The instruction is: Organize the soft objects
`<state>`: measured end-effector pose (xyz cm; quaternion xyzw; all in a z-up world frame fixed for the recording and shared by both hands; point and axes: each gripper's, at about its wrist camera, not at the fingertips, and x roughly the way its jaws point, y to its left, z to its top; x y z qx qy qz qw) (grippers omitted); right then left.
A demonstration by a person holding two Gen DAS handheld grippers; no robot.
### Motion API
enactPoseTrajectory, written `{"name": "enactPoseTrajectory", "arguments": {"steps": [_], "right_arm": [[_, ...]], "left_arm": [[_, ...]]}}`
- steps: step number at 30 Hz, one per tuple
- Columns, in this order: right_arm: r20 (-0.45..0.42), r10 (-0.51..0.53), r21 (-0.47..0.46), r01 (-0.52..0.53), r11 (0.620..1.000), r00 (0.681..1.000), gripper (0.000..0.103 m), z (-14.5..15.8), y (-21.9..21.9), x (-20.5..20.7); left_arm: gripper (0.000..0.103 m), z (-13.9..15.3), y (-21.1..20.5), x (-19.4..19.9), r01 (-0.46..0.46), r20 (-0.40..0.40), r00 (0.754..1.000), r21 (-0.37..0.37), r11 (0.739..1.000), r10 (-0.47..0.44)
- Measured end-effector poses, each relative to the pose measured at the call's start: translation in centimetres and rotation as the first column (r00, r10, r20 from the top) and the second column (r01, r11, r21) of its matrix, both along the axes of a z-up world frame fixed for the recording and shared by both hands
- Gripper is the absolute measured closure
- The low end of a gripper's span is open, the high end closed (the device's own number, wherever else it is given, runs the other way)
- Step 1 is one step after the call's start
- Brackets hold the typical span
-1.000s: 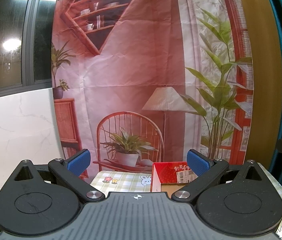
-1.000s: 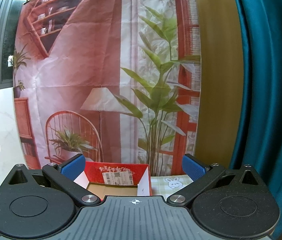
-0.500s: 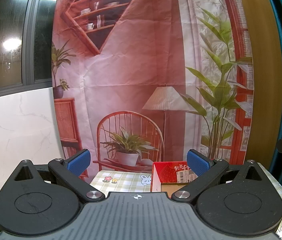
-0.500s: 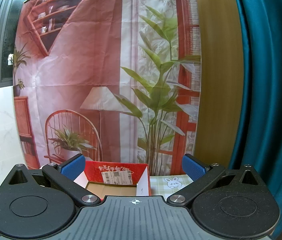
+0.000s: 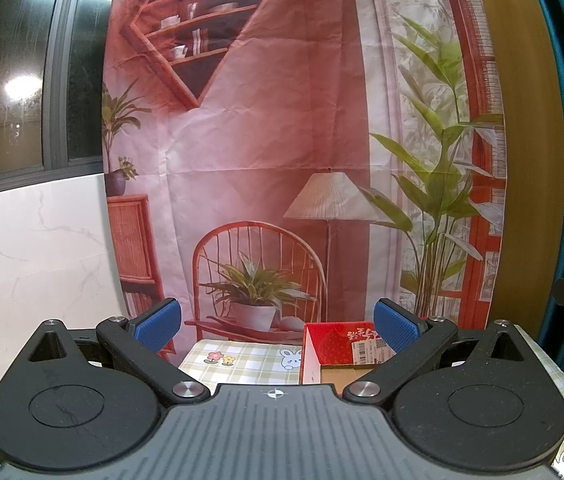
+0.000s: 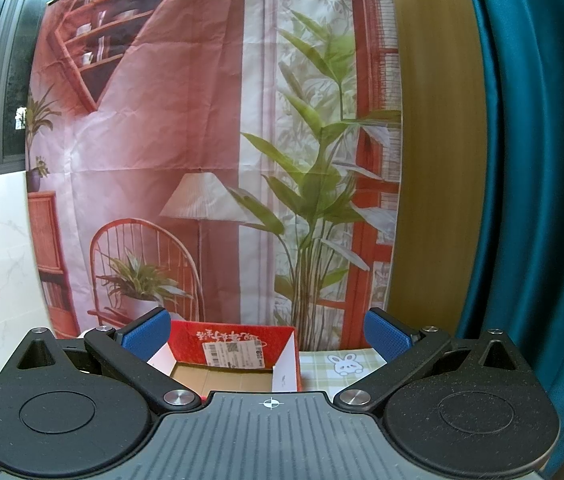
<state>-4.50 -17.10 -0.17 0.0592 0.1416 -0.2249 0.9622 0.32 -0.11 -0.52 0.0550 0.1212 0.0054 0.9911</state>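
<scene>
An open red cardboard box with a white shipping label stands at the far end of the table, its brown floor bare where it shows. No soft object is visible in either view. My left gripper is open, blue pads wide apart, held above the table with nothing between them. My right gripper is open too and empty, pointing at the box from a little nearer. Each gripper's body hides the near part of the table.
A green checked tablecloth with bunny and flower prints covers the table. A printed backdrop of a pink room hangs just behind it. A teal curtain hangs at the right, a marble wall and window at the left.
Almost nothing: the right wrist view has shifted very slightly, with the box sitting a touch lower and nearer. Both grippers stay open and empty.
</scene>
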Motion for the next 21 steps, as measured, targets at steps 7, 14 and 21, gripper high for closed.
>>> {"name": "enactPoseTrajectory", "arguments": {"steps": [7, 14, 21], "right_arm": [[0.0, 0.001, 0.0, -0.001, 1.0, 1.0, 0.0, 0.03, 0.02, -0.07], [0.0, -0.002, 0.001, 0.002, 1.0, 1.0, 0.0, -0.02, -0.03, -0.12], [0.016, 0.009, 0.011, -0.009, 1.0, 1.0, 0.0, -0.47, -0.66, -0.45]], "left_arm": [[0.0, -0.08, -0.17, 0.01, -0.001, -0.004, 1.0, -0.002, 1.0, 0.001], [0.0, -0.02, -0.32, 0.03, -0.008, -0.013, 1.0, -0.004, 1.0, 0.008], [0.0, -0.19, -0.59, 0.25, -0.01, -0.029, 1.0, -0.002, 1.0, 0.01]]}}
